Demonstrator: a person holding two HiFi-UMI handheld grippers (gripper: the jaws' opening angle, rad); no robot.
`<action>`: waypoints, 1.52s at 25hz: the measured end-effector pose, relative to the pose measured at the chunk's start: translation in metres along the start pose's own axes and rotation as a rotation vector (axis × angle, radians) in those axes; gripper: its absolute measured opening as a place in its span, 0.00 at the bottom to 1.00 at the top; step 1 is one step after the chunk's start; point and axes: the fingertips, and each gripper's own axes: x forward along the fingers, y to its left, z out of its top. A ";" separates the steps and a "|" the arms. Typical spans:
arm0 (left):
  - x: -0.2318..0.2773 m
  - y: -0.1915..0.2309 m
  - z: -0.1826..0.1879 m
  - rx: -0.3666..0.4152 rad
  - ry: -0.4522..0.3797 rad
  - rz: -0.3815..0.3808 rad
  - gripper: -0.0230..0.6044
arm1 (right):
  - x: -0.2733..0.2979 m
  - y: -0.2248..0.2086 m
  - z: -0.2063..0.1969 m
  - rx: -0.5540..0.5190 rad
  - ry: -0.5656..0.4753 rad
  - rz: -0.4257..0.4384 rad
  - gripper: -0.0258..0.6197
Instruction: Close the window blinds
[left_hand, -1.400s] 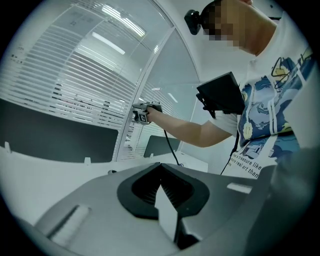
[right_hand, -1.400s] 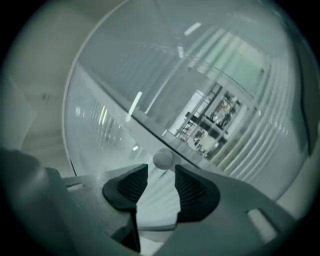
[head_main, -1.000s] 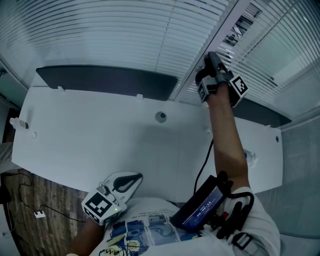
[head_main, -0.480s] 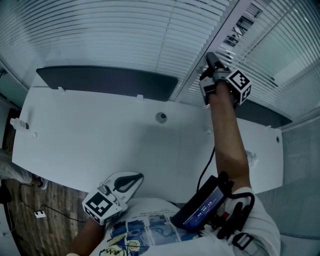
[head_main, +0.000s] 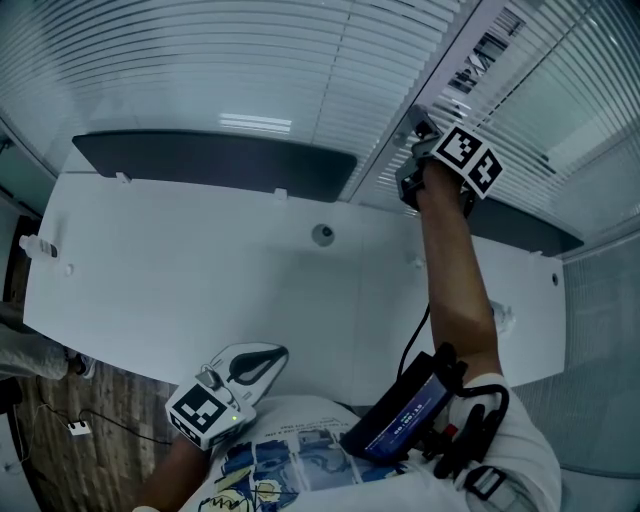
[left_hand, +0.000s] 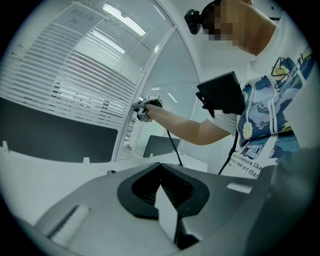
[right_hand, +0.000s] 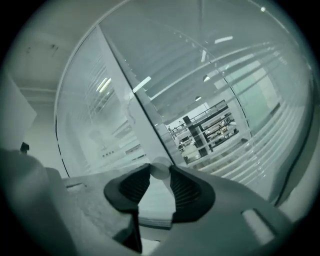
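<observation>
While the left gripper (head_main: 276, 353) hangs low at 7 o'clock in the head view, over the near edge of the white desk (head_main: 180, 270), its jaws are pressed together with nothing between them. Up at 1 o'clock the right gripper (head_main: 418, 122) is raised on an outstretched arm against the window blinds (head_main: 250, 70), which span the view's top from 10 to 2 o'clock above a dark panel (head_main: 210, 160) at the desk's far edge. Its jaws have just been closing, and the right gripper view shows them pinching the pale round tilt wand (right_hand: 160, 168) between their tips. Through the slats at 2 o'clock in that view, shelving shows beyond the glass.
</observation>
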 end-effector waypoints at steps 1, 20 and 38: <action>0.000 0.000 0.001 -0.006 0.002 0.001 0.05 | 0.000 0.000 0.000 -0.053 0.010 -0.022 0.24; -0.002 0.005 -0.002 0.002 -0.005 -0.015 0.05 | 0.002 0.011 -0.006 -0.988 0.139 -0.335 0.23; -0.007 0.003 -0.004 -0.003 0.003 -0.010 0.05 | -0.005 0.010 -0.003 -0.449 0.009 -0.093 0.26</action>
